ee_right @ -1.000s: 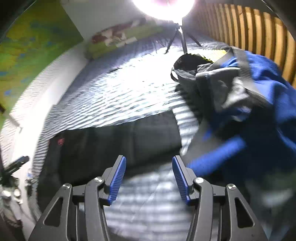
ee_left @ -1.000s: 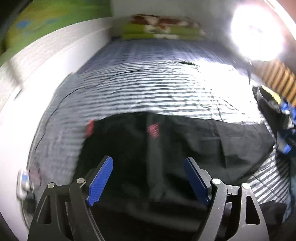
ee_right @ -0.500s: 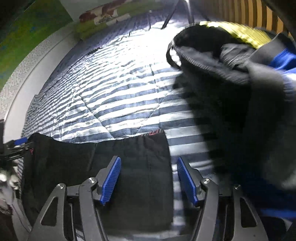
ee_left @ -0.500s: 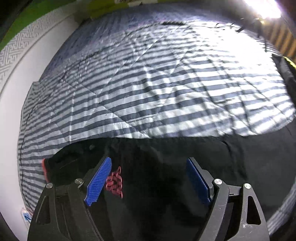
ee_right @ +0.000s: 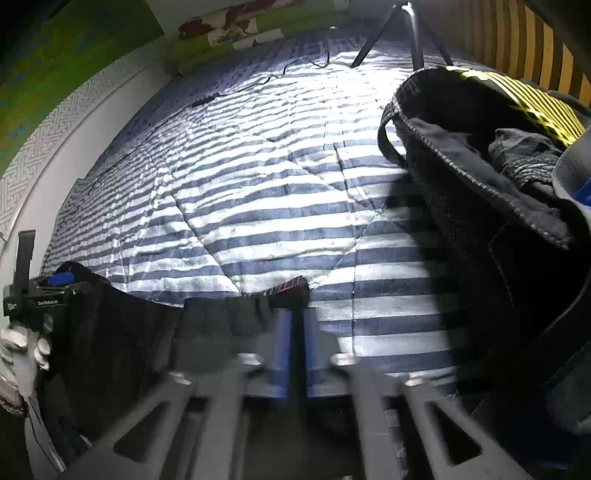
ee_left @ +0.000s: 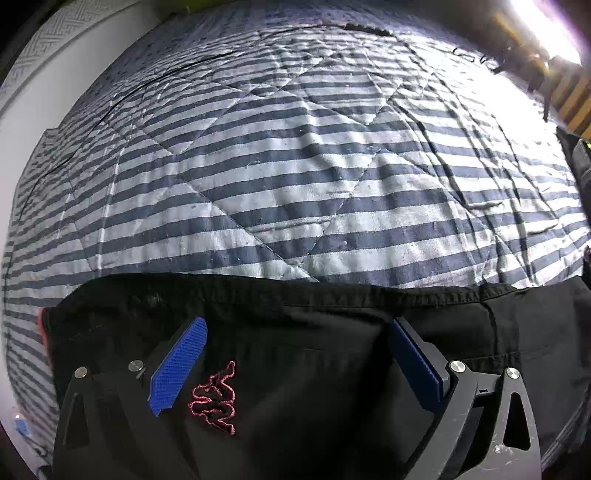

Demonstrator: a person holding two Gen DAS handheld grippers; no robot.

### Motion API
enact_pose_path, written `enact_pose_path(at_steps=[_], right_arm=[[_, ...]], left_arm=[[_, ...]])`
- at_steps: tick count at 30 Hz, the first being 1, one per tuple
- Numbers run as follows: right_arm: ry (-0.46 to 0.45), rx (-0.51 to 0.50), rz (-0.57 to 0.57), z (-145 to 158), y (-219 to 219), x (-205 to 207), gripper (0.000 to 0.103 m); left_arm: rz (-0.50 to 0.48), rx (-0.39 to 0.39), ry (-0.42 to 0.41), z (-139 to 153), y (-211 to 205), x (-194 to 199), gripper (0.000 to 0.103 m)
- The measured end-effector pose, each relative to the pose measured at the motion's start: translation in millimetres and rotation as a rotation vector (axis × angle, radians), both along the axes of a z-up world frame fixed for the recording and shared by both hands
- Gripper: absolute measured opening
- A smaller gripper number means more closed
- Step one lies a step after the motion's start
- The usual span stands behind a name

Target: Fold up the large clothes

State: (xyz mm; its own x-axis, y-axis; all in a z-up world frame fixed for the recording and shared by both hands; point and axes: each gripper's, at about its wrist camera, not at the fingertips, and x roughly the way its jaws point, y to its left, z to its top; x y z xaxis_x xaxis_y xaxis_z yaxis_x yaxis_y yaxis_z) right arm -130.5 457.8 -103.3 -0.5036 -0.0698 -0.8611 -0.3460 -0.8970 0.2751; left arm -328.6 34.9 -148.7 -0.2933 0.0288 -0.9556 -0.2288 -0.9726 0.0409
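A black garment [ee_left: 325, 373] with a red embroidered logo [ee_left: 214, 398] lies flat on the striped quilt [ee_left: 295, 166], its hemmed edge running left to right. My left gripper [ee_left: 297, 325] is open just over the cloth, one finger on each side of the logo area, holding nothing. In the right wrist view the same black garment [ee_right: 122, 339] ends in a corner with red striped trim [ee_right: 290, 290]. My right gripper [ee_right: 294, 314], blurred, has its blue pads [ee_right: 280, 347] pressed nearly together right at that corner, shut on the cloth. The left gripper's body [ee_right: 33, 295] shows at the far left.
A heap of dark, blue and yellow-striped clothes [ee_right: 498, 177] fills the right side of the bed. A tripod's legs [ee_right: 410, 37] and a thin cable [ee_right: 295, 70] sit on the far quilt. Folded bedding [ee_right: 240, 29] lies at the head, and a white wall [ee_right: 48, 155] runs along the left.
Both grippers have dropped lower and closer to the garment. The right gripper's fingers have gone from wide open to shut at the garment's trimmed corner. The left stays open.
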Motion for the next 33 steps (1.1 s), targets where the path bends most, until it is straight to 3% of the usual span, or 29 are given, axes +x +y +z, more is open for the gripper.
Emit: enact_pose_path(at_steps=[2,3,4,6,9,11,12,13,14,15,17,18,20,21,22,23,24,25,27,33], right_arm=[[0.032,0.015,0.001,8,-3,4,0.002],[0.052,0.031,-0.001,15,-5,8,0.002],[0.065,0.036,-0.003,19,-5,10,0.002],[0.107,0.046,-0.007,34,-6,19,0.002],[0.125,0.069,-0.011,48,-5,23,0.004],[0.093,0.023,0.002,46,2,22,0.006],[0.069,0.006,0.013,42,3,19,0.020],[0.036,-0.004,0.017,38,4,16,0.041],[0.016,-0.003,0.019,33,5,15,0.051],[0.006,0.001,0.022,29,4,13,0.060],[-0.017,0.010,0.026,20,2,8,0.060],[-0.030,0.010,0.022,14,3,5,0.061],[-0.072,0.005,0.013,-2,2,-4,0.061],[-0.085,0.011,0.015,-7,0,-7,0.063],[-0.064,0.049,0.011,-7,-5,-8,0.062],[-0.057,0.064,0.011,-6,-8,-10,0.059],[-0.050,0.070,0.007,-5,-11,-10,0.042],[-0.036,0.067,0.006,-3,-13,-9,0.013],[-0.001,0.000,0.014,3,-14,-5,0.006],[0.145,0.050,0.012,59,-34,31,0.004]], left_arm=[[-0.010,0.000,0.043,3,0,5,0.091],[-0.010,0.015,0.058,6,1,7,0.075],[-0.010,0.019,0.067,10,1,8,0.049],[0.028,0.011,0.090,20,-2,5,0.008],[0.084,0.068,0.089,32,-13,-3,0.008],[0.073,0.088,0.091,36,-15,-7,0.011],[0.053,0.100,0.067,34,-14,-10,0.027],[0.040,0.111,0.043,32,-11,-11,0.068],[0.040,0.111,0.028,30,-9,-11,0.090],[0.046,0.101,0.045,30,-6,-10,0.102],[0.030,0.078,0.058,27,0,-12,0.103],[0.026,0.065,0.050,22,2,-14,0.102],[0.007,0.053,0.024,9,9,-14,0.085],[-0.012,0.040,0.058,9,14,-9,0.081],[-0.039,0.052,0.081,11,18,-4,0.062],[-0.051,0.071,0.087,14,21,-2,0.052],[-0.045,0.070,0.090,17,23,0,0.026],[-0.041,0.080,0.080,18,23,0,0.000],[-0.026,0.082,0.078,21,26,2,0.000],[-0.034,0.061,0.160,46,16,30,0.000]])
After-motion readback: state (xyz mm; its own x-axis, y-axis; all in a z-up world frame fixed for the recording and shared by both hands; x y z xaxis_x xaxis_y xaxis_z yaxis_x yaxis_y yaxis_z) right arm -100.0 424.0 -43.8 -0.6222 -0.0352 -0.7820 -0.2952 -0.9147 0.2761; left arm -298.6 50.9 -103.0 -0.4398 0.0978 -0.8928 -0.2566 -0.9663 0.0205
